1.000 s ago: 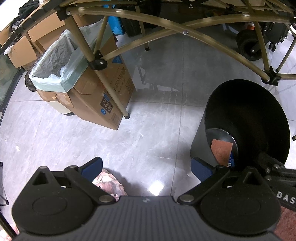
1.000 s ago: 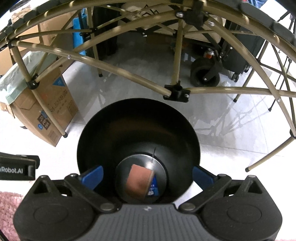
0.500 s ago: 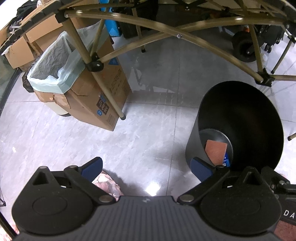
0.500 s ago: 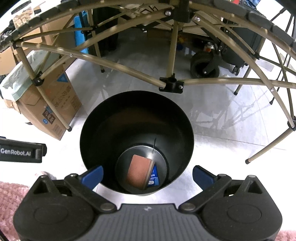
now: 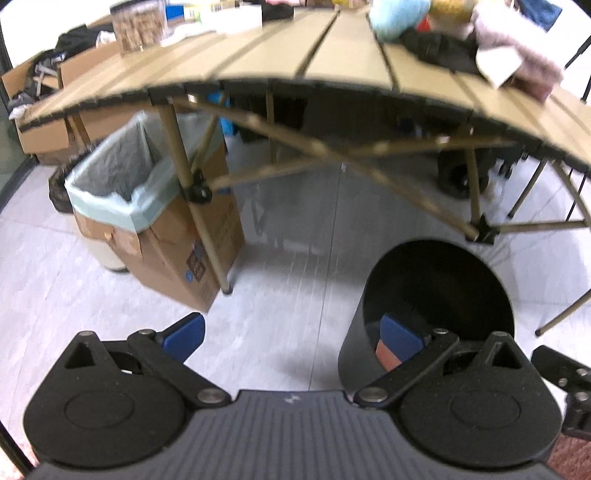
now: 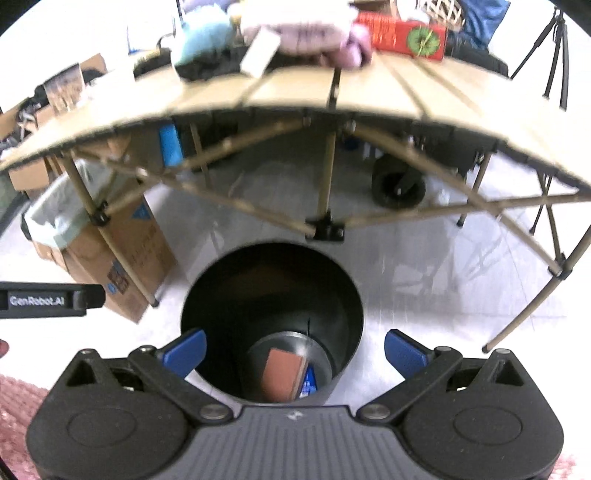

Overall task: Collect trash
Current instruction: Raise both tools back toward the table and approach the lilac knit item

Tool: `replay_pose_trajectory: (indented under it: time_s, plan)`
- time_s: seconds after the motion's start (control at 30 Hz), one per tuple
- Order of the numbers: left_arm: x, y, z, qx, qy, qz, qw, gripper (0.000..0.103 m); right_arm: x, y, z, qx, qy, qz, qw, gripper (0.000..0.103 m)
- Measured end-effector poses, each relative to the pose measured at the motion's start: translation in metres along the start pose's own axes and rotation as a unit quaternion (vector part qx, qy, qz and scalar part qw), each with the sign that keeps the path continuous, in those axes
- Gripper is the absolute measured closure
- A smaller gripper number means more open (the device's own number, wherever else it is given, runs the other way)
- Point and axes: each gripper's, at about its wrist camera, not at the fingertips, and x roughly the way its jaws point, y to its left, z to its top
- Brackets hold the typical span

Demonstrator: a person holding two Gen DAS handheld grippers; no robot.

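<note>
**Ana:** Right gripper (image 6: 293, 352) hung directly above the round black plastic bin (image 6: 271, 317), blue-padded fingers spread wide and nothing between them. Straight down the barrel, that view.

**Ben:** And at the bottom lay a flat reddish-brown rectangular packet (image 6: 282, 376), leaning on a blue-printed one. That piece was in, I'd say.

**Ana:** Left gripper (image 5: 291, 338) was just as wide apart and just as empty, off to the bin's left over bare grey floor tile (image 5: 280, 295); its right finger overlapped the bin's rim in view.

**Ben:** So where was the next piece? My judgement: up on the tan slatted folding table (image 6: 369, 92), ahead of and above both grippers.

**Ana:** Clutter sat at its near edge: a pale pink fuzzy bundle (image 6: 317, 37), a light blue fluffy lump (image 6: 203, 37), a red printed box (image 6: 402, 33) lying long-ways across the view. Blurred, so what counts as trash I couldn't tell.

**Ben:** Nearer hand?

**Ana:** In the right view they sat dead ahead; in the left they lay off to the right. Right hand was better lined up, I'd guess.
</note>
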Motion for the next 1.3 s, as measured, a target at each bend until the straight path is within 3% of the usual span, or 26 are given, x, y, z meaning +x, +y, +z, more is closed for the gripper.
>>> replay_pose_trajectory:
  time_s: [0.3, 0.47, 0.83, 0.93, 1.3]
  plan:
    - [-0.046, -0.001, 0.012, -0.013, -0.108, -0.030, 0.9936, 0.000, -0.054, -0.008, 0.014, -0.012, -0.096, 0.004, 0.995, 0.000]
    - [-0.062, -0.007, 0.023, -0.012, -0.144, -0.037, 0.9889, 0.000, -0.073, -0.009, 0.028, -0.014, -0.148, 0.001, 0.989, 0.000]
    - [-0.071, -0.022, 0.067, -0.021, -0.187, -0.043, 0.9812, 0.000, -0.079, -0.012, 0.063, -0.007, -0.232, -0.011, 0.973, 0.000]
    - [-0.071, -0.024, 0.084, -0.031, -0.200, -0.045, 0.9783, 0.000, -0.075, -0.014, 0.074, -0.002, -0.250, 0.002, 0.968, 0.000]
    - [-0.051, -0.032, 0.126, -0.043, -0.214, -0.043, 0.9750, 0.000, -0.048, -0.020, 0.117, 0.015, -0.274, 0.005, 0.961, 0.000]
